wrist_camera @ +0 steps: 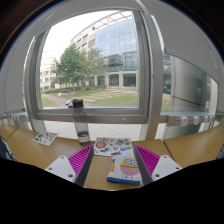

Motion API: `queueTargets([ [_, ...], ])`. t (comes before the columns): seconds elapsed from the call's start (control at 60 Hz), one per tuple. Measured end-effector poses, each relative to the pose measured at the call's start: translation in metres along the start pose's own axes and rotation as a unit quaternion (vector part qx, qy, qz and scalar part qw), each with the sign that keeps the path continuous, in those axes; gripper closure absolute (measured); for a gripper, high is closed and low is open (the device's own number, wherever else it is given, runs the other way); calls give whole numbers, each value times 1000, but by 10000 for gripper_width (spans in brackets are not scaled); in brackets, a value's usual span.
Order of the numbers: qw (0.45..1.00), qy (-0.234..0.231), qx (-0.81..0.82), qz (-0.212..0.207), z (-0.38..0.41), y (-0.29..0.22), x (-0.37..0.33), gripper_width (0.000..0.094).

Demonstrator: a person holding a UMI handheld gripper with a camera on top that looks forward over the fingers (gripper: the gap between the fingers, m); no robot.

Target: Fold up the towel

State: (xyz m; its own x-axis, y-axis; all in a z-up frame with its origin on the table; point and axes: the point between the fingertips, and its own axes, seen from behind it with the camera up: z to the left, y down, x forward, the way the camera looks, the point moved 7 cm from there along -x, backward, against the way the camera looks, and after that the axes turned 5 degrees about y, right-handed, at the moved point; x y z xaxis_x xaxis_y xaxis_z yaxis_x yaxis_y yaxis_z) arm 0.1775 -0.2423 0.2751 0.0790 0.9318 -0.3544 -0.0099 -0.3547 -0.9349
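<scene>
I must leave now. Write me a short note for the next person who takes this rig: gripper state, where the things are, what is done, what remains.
Gripper: open, holding nothing, raised over the wooden table.
Towel: the small patterned cloth with a cartoon print lies flat on the table between the fingers, touching neither.
Also there: a bottle beyond it by the window, papers beside it.
Done: nothing; no fold shows.
Left: grasp an edge and fold the towel.

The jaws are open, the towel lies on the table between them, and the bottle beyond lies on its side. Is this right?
Not quite. The gripper view shows the bottle standing upright by the window. The rest holds: the gripper is open, the towel lies on the table between its jaws.
</scene>
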Motion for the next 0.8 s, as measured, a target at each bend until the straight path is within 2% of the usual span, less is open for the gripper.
queueTargets([
  [0.1, 1000, -11, -16, -16, 45, 3, -21, 124],
  [0.35, 998, -42, -40, 0, 142, 48, -62, 99],
  [0.8, 999, -37, -29, 28, 190, 84, -89, 95],
])
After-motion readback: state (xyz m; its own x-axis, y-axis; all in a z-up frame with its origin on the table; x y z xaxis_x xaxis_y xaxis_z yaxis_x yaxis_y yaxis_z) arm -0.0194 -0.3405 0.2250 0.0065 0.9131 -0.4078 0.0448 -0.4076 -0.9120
